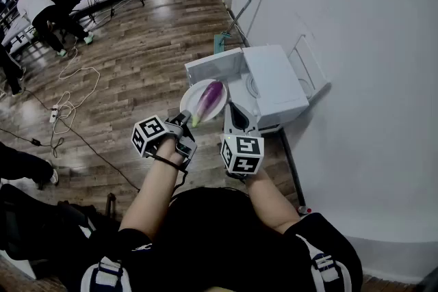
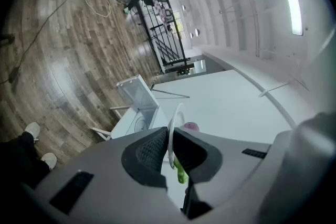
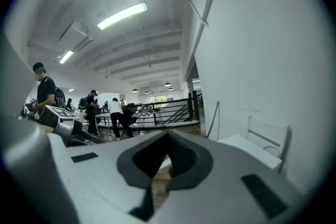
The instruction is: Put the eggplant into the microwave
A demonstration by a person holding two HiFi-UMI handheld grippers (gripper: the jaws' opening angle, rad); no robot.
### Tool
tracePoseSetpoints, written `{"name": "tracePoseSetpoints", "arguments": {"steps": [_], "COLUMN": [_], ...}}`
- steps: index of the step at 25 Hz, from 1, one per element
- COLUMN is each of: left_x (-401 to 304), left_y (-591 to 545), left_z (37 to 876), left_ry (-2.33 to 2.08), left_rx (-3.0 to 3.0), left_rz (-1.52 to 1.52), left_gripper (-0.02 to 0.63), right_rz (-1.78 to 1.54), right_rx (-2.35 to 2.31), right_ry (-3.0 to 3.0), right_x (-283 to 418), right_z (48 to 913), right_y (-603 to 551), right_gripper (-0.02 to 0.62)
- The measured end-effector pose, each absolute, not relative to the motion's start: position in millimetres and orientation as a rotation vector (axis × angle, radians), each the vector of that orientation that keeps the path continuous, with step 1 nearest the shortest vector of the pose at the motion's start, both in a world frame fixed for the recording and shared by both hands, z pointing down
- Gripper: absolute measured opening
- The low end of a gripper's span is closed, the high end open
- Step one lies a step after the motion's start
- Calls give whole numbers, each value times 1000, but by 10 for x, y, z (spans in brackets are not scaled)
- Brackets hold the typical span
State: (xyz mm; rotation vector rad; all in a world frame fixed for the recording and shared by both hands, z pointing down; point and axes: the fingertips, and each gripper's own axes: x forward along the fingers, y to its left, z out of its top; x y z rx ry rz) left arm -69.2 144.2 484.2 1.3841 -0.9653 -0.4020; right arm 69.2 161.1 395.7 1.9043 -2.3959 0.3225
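A purple eggplant [image 1: 209, 98] with a green stem lies on a white plate [image 1: 195, 98]. My left gripper [image 1: 183, 122] is shut on the plate's near rim [image 2: 170, 139] and holds it in the air. The eggplant's green stem [image 2: 180, 172] shows just past the jaws. The plate hangs in front of the white microwave [image 1: 275, 84], whose door [image 1: 215, 68] stands open to the left. The microwave [image 2: 137, 113] shows small in the left gripper view. My right gripper [image 1: 236, 118] is beside the plate, close to the microwave's front. Its jaws [image 3: 168, 139] are shut on nothing.
The microwave sits low on the wood floor against a white wall [image 1: 356, 44]. A long-handled mop [image 1: 248, 7] leans on the wall behind it, and a white rack [image 1: 309, 68] stands to its right. Cables [image 1: 65, 106] lie on the floor at left. People [image 1: 41, 10] work at tables far left.
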Motion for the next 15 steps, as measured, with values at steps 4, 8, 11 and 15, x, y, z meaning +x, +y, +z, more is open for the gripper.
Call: {"name": "tracePoseSetpoints", "arguments": {"steps": [4,8,11,15], "left_x": [-702,-787,-965,-1205], "left_y": [1406,1371,1345,1280], "left_z": [4907,4967,4973,4977], "left_ry": [-959,-951,-944,-941], "left_rx": [1383,1379,1376,1377], "left_rz": [-399,-395,-395,-395], "left_gripper": [26,26,26,26], "right_rz": [328,319,308,297], "right_rx": [1902,1920,1918,1910], "right_ry": [-2395,-2388,-2380,-2376], "right_x": [659,572,378,113], "right_z": [4025,4047,4038,4033], "right_y": [1579,1538,1501,1431], "right_gripper": [6,8,8,8]}}
